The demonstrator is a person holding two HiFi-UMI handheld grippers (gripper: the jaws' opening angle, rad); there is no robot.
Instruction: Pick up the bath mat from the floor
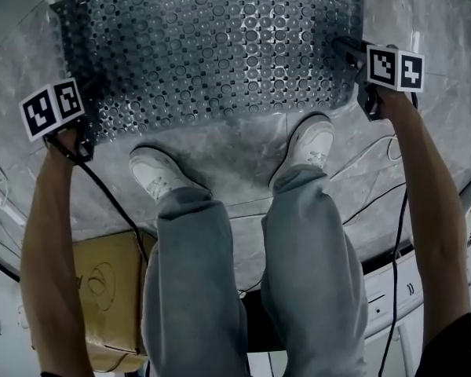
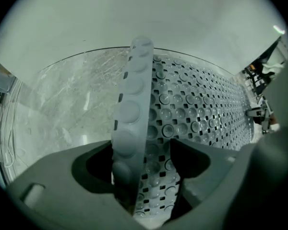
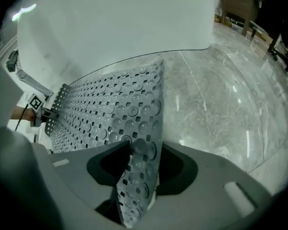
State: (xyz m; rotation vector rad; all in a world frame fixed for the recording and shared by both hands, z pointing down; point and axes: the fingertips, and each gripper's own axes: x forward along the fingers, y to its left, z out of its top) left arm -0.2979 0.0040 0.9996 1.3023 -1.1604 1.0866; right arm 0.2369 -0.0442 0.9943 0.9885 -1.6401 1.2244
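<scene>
Up along the top of the head view, the bath mat [image 1: 220,45] lies flat on the marble floor [image 1: 235,159]. Its long side runs left to right across the frame, just past the person's shoes [image 1: 158,173].

So both ends are already in hand, basically. The left tongs [image 2: 144,164] are closed on the mat's left short edge, near the corner closest to the person. In the left gripper view that edge stands up on its side between the jaws, and the rest of the mat spreads away to the right. The right tongs [image 3: 139,164] are doing the mirror thing: they're clamped on the right short edge, which curls up between the jaws, and the mat runs off to the left from there. You can even spot the other tongs way down at the far end in each gripper view.

What matters for the lift, I reckon: the mat's long axis sits straight between the two tongs, so neither hand is nearer and they share it evenly. Only the pinched edges look raised so far, and the middle is still down on the floor. My guess is both hands need to come up together, or the middle will sag and drag. Those little round cups might cling to the marble too.
</scene>
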